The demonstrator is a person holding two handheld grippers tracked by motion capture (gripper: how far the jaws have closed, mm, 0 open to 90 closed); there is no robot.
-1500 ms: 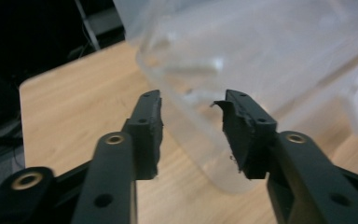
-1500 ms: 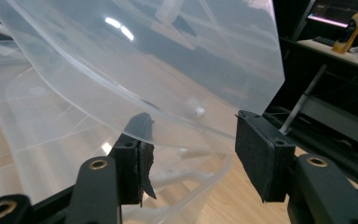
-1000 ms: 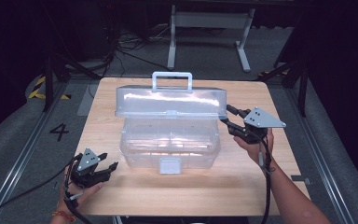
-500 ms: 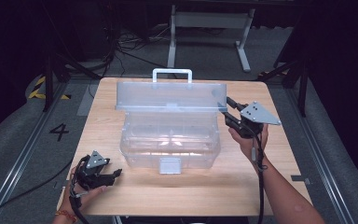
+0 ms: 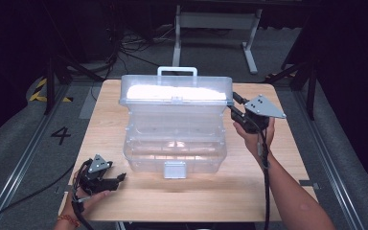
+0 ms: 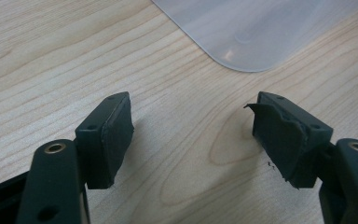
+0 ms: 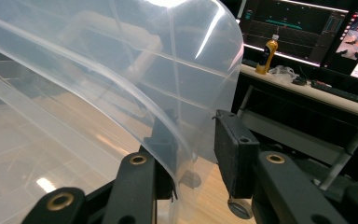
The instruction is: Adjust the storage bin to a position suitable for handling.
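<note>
A clear plastic box (image 5: 175,143) with a grey latch (image 5: 175,168) stands in the middle of the wooden table (image 5: 287,158). Its lid (image 5: 175,96) is lifted partway, with the handle (image 5: 177,71) at the back. My right gripper (image 5: 233,103) is at the lid's right edge. In the right gripper view the lid's rim (image 7: 98,70) passes between the jaws of this gripper (image 7: 196,149), which have just been closing. One jaw is behind the plastic and the other stands a gap away. My left gripper (image 5: 120,178) hovers low at the table's front left. Its jaws (image 6: 193,135) have just been opening, with nothing between them, near the box's corner (image 6: 261,32).
A metal desk frame (image 5: 215,19) and cables lie on the dark floor beyond the table. A "4" mark (image 5: 61,135) is on the floor at the left. The right gripper view shows monitors and a yellow bottle (image 7: 270,53) on a desk behind.
The lid has tilted further up, and my right gripper has risen with it at its right edge. My left gripper has stayed at the front left with its jaws wider.
</note>
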